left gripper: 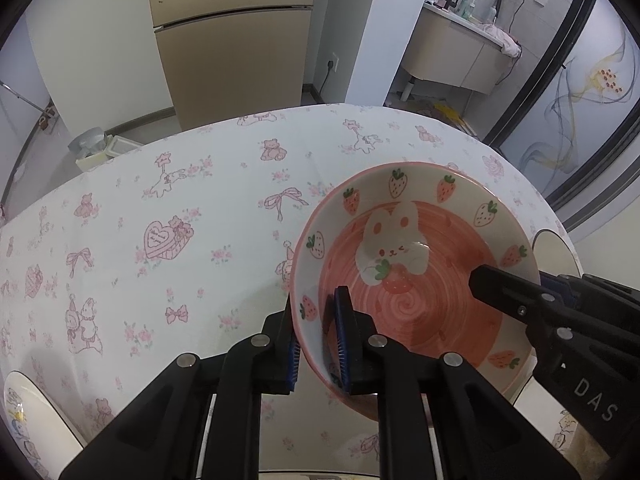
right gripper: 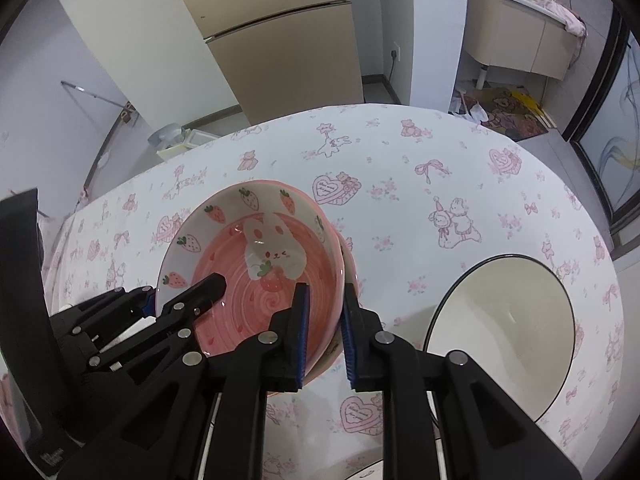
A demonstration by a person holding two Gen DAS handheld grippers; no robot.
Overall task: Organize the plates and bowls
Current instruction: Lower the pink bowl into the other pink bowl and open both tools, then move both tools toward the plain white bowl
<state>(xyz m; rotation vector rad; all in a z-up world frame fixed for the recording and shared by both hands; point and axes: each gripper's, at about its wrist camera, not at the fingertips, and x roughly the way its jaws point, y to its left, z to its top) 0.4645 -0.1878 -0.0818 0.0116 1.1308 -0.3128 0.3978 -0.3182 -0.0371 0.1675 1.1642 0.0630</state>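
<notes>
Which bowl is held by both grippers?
The pink strawberry bunny bowl: left gripper and right gripper pinch its rim. The cream black-rimmed bowl sits untouched.

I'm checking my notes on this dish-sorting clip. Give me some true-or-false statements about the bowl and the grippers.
1. Both grippers grasp the strawberry bowl by its rim. True: left gripper and right gripper each straddle the wall.
2. The bowl holds soup. False: it is empty.
3. A white black-rimmed dish lies right of the bowl. True.
4. The tablecloth is plain blue. False: white with pink prints.
</notes>
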